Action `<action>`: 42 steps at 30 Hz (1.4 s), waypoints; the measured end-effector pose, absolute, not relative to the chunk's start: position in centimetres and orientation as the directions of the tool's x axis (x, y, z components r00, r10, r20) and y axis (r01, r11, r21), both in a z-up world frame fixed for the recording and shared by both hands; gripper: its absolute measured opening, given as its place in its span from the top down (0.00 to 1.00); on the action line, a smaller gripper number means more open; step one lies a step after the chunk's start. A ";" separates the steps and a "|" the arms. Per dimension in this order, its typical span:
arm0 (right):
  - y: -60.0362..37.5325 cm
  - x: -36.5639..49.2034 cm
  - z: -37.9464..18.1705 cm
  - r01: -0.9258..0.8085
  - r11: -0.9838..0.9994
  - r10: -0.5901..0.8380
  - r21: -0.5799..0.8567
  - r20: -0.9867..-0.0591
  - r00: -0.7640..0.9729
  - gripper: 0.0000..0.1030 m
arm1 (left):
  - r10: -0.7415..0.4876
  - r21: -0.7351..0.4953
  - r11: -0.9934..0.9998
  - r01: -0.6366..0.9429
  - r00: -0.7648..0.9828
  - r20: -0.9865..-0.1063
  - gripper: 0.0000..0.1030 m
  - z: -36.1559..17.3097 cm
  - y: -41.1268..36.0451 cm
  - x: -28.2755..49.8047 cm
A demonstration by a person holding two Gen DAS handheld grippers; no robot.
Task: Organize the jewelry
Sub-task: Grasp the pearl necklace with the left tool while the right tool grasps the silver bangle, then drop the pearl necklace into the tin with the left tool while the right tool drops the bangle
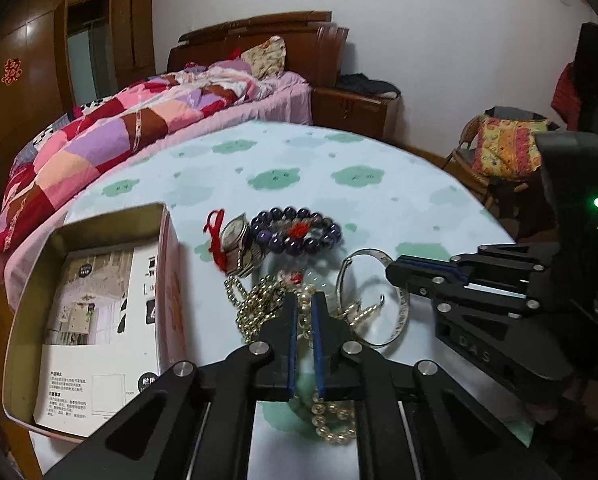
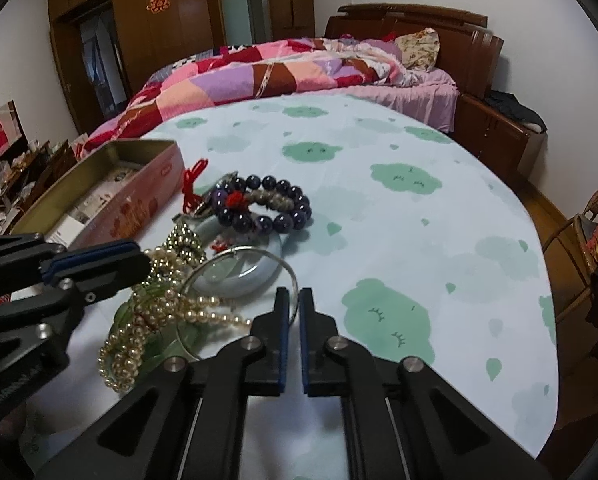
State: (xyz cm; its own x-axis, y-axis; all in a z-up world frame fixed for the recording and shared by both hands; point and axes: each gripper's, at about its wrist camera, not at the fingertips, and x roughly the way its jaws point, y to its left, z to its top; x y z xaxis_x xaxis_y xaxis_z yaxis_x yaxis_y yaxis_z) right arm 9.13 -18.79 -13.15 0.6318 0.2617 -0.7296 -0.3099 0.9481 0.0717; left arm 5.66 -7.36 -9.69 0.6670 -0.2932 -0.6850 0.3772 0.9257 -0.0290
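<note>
Jewelry heap lying on cloud-print table (image 2: 379,152).
Left gripper (image 1: 305,302) jaws clamping pearls (image 1: 331,420); right gripper (image 2: 293,300) jaws pinching thin silver bangle (image 2: 259,254); rectangular tin (image 1: 99,220) sitting beside.

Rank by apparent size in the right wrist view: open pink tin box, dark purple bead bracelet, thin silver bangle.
1. Open pink tin box, largest.
2 and 3. Thin silver bangle and dark purple bead bracelet look alike; the bangle is nearer the camera, so unranked.

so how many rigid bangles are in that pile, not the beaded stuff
2. A thin silver bangle lies at the pile's right edge, ahead of the right hand-held gripper. A pale jade bangle lies just beyond, partly inside it. The pearl strands may hide more.
</note>
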 end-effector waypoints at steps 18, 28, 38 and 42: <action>-19.7 8.3 -9.8 -0.308 0.947 0.291 0.093 -0.661 0.692 0.96 | -0.336 -0.030 0.923 0.384 0.763 -0.552 0.95 -4.0 -6.2 2.9; -19.7 8.1 -7.9 -0.317 0.944 0.302 0.091 -0.624 0.721 0.96 | -0.320 -0.039 0.936 0.351 0.797 -0.512 0.95 -2.3 -4.4 2.7; -18.6 8.7 -6.8 -0.358 0.928 0.344 0.104 -0.609 0.715 0.96 | -0.281 -0.035 0.952 0.304 0.824 -0.492 0.95 -1.3 -2.3 3.2; -17.6 9.1 -6.4 -0.381 0.919 0.360 0.101 -0.608 0.708 0.96 | -0.254 -0.034 0.961 0.273 0.831 -0.495 0.95 -1.3 -1.2 3.6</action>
State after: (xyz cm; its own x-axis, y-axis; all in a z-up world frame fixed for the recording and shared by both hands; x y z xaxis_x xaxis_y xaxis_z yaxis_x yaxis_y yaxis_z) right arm 9.13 -17.65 -6.36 0.7077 0.3598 -0.6081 -0.3809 0.9191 0.1005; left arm 3.61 -1.18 -1.30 0.8310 -0.2536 -0.4951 0.2731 0.9614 -0.0341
